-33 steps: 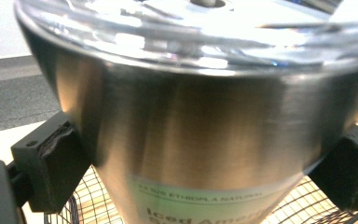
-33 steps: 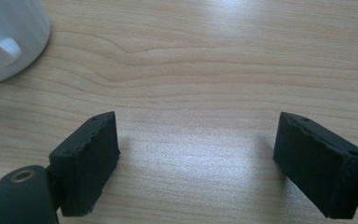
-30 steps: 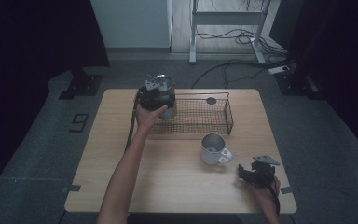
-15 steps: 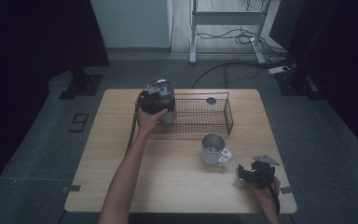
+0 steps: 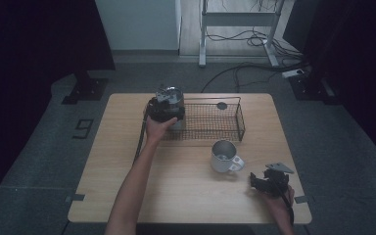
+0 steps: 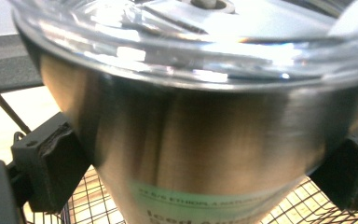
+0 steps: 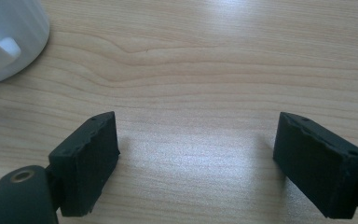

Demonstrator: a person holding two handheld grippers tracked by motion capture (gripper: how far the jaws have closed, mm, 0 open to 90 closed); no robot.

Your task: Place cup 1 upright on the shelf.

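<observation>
The left gripper (image 5: 169, 105) pinches a steel tumbler (image 6: 205, 154) across its body, one black pad (image 6: 51, 168) pressed to each flank just below the clear plastic lid (image 6: 191, 42). In the high view the tumbler (image 5: 172, 98) stands upright at the left end of the wire basket (image 5: 225, 128), at the far side of the wooden table (image 5: 176, 196); whether its base rests on the mesh or hangs just above it cannot be told. The wall is brushed metal, rigid and smooth, and tapers towards the base, so a squeeze will not dent it, but the pads could creep downwards along the taper if pressure slackens. The present hold, high on the widest part under the lid rim, is judged the soundest place: the rim gives a stop against slipping. The lid should not be gripped; it is glossy and may lift off. Weight is judged moderate when empty; the contents cannot be seen, so the tumbler is best kept upright. A green printed label (image 6: 200, 203) lower down offers no better purchase. The right gripper (image 5: 269, 182) rests near the front right corner of the table, jaws spread and empty, with a white mug (image 5: 223, 156) just beyond it. The mug (image 7: 7, 37) shows at the upper left of the right gripper view.
</observation>
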